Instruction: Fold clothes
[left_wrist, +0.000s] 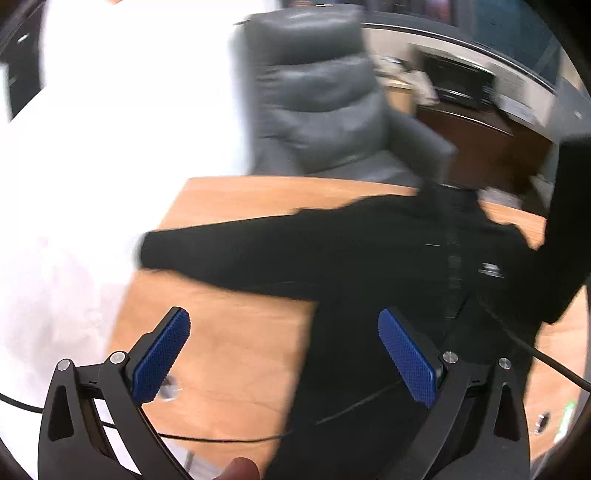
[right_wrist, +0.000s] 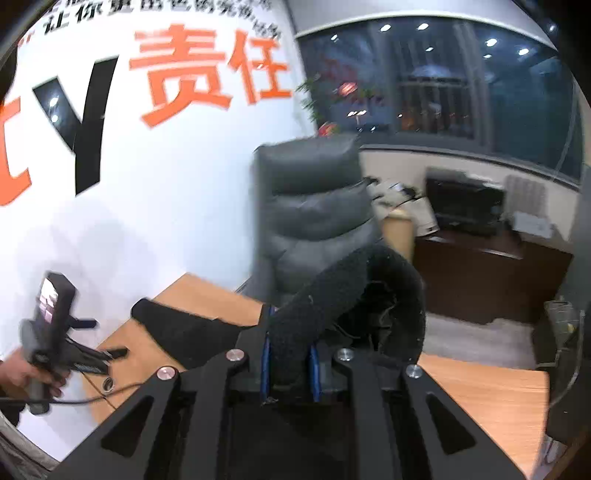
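Note:
A black jacket (left_wrist: 388, 258) lies spread on the wooden table (left_wrist: 229, 332), one sleeve stretched out to the left. My left gripper (left_wrist: 284, 350) is open and empty, hovering above the table by the jacket's left edge. My right gripper (right_wrist: 290, 363) is shut on a thick fold of the black jacket (right_wrist: 332, 295) and holds it lifted above the table (right_wrist: 480, 398). The left gripper (right_wrist: 110, 356) also shows in the right wrist view at the left, held in a hand.
A grey leather office chair (left_wrist: 317, 96) stands behind the table against a white wall (right_wrist: 166, 177) with large lettering. A dark desk with a printer (right_wrist: 465, 206) sits at the back right under a window. Thin black cables (left_wrist: 240, 437) cross the table.

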